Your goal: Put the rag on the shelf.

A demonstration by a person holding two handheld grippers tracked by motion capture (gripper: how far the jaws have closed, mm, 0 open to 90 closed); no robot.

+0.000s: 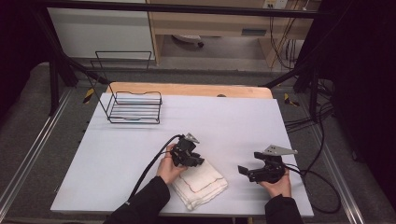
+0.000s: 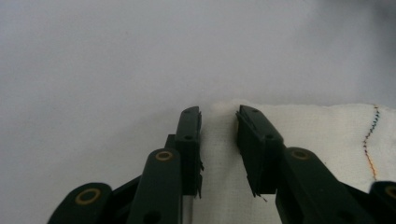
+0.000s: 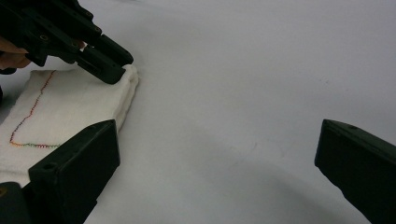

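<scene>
A folded white cloth (image 1: 200, 183) with a thin multicoloured stitched line lay flat on the white table (image 1: 140, 154), near the front edge and a little left of the middle. It sat skewed to the table's edges, its long axis running from near-left to far-right in the high view, one corner pointing toward the back of the table. The left claw (image 2: 218, 116) was down at that far corner. Its jaws straddled the folded edge with a narrow gap between them, the cloth lying between the pads; whether they already pinched it I could not tell. The right claw (image 1: 243, 171) rested in the person's other hand, to the right of the cloth and apart from it, jaws spread wide and holding nothing. A black wire rack (image 1: 135, 108) stood well away at the far left corner of the table. Nothing lay between rack and cloth. A black cable (image 1: 149, 168) trailed from the left claw toward the front edge.
</scene>
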